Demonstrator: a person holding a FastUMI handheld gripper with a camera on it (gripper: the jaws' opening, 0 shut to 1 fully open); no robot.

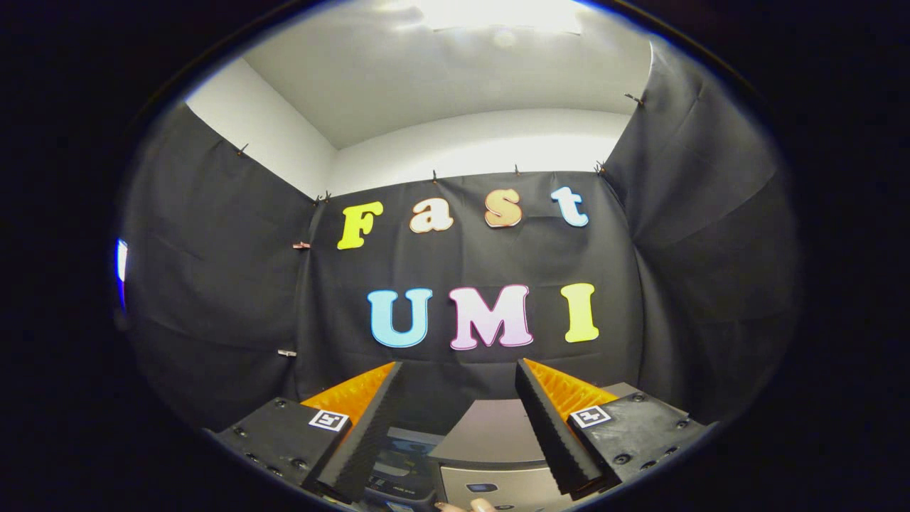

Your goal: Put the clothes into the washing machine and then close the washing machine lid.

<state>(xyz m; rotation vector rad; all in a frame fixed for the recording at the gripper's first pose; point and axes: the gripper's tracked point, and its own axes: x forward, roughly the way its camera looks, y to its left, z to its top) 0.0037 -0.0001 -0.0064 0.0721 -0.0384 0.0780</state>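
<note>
Two fingers (370, 427) of the gripper (458, 434) stick out ahead, and they are spread wide apart. Nothing sits between them. They hold nothing and they touch nothing. They point up and forward, toward the black cloth wall (469, 263) of the booth, so the gripper is tipped a bit upward. Each finger has a small square black-and-white sticker (329, 419) near its base. Down low, in the gap between the fingers and a little past them, is the washing machine (490, 462). It is grey, and its lid (494, 430) looks like a flat grey slab; I cannot tell if the lid is shut or up. Next to it, closer to the left finger, is a darker part with buttons (398, 469), too blurry to make out. Right below the machine, close to the camera, a bit of a person's hand (473, 505) peeks in, just the fingertips. Past the fingers, the black cloth hangs on three sides of the booth, pinned up with little clips (301, 245). Above the cloth are white walls (476, 146) and a white ceiling with a bright light (498, 14).
</note>
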